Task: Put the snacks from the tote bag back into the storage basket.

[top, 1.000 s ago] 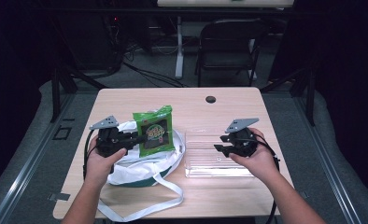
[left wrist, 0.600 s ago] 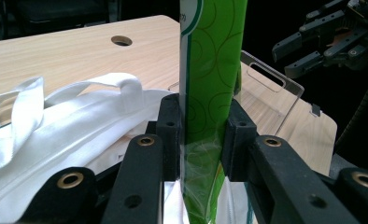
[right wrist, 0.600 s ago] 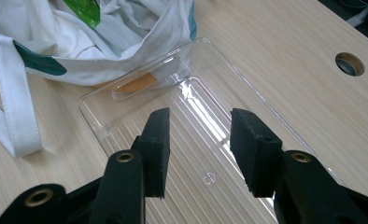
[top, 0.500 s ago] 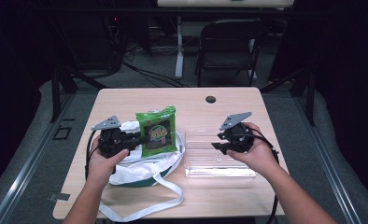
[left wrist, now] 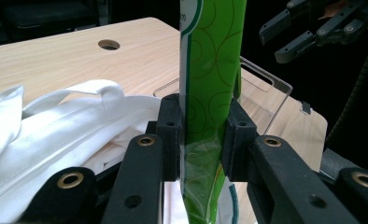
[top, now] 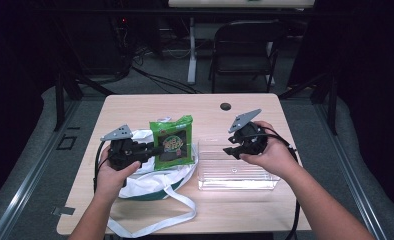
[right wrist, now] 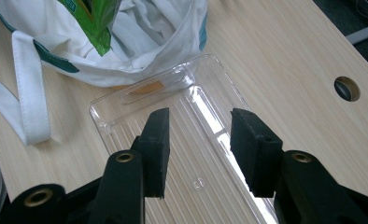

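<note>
left tool point(top: 152, 149): clamped on upright green packet point(top: 172, 142), glossy, swirl-printed | right tool point(top: 228, 150): half-open, empty

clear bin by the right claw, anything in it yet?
Empty. The right gripper view looks through the clear bin to bare wood grain. The green snack pack is out of it, clamped in the left claw above the white bag.
</note>
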